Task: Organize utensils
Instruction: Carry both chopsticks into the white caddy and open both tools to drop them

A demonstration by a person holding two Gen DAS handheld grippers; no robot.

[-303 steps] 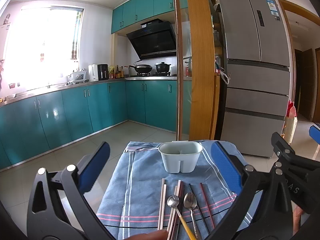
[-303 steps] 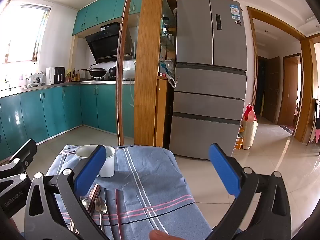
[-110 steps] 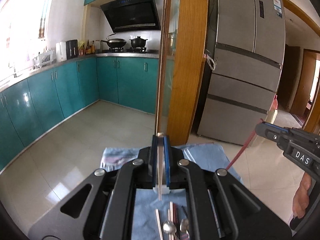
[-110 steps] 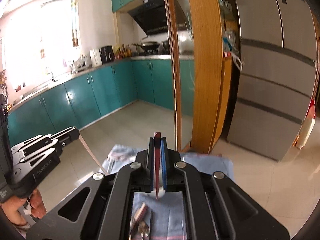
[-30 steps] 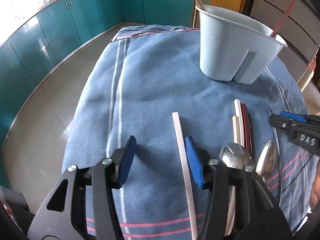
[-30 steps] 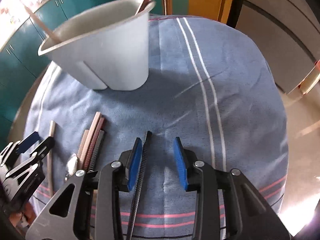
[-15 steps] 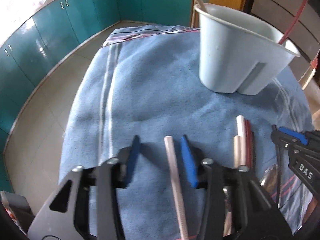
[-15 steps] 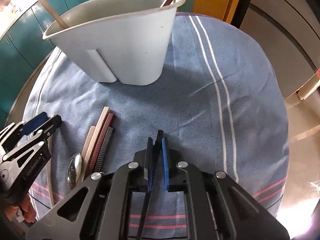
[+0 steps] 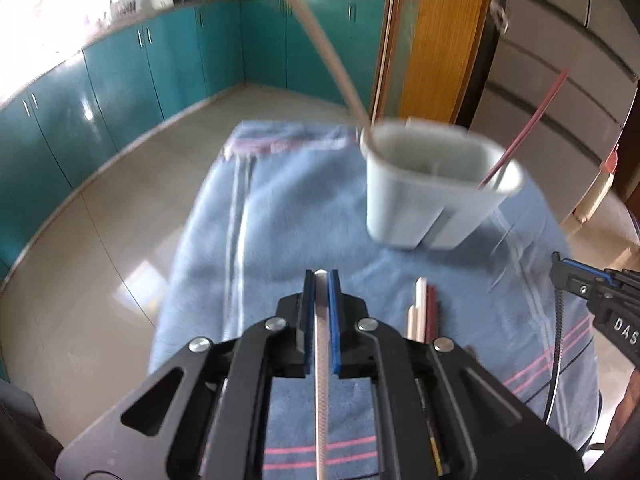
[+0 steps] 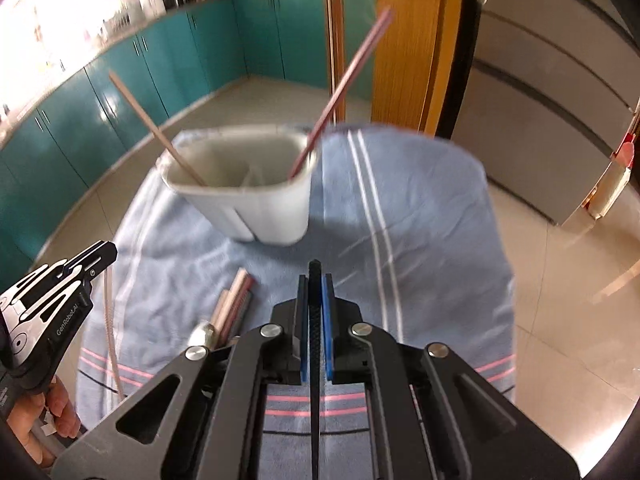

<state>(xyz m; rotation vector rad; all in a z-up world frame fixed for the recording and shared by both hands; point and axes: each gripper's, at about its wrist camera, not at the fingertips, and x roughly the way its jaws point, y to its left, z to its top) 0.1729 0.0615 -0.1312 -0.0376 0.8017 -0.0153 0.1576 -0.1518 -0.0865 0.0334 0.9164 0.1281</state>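
Observation:
My left gripper is shut on a white chopstick, lifted above the blue cloth. My right gripper is shut on a black chopstick, also raised; it shows at the right edge of the left wrist view. The pale utensil holder stands at the far end of the cloth. A beige chopstick leans out of its left side and a red chopstick out of its right. More chopsticks and a spoon lie on the cloth.
The cloth covers a small table with tiled floor all round. Teal kitchen cabinets run along the left, a wooden post and a grey fridge stand behind. A hand holds the left gripper's handle.
Both grippers have closed on their chopsticks and lifted them off the cloth. The left closed within the last half second; the right was shut half a second ago.

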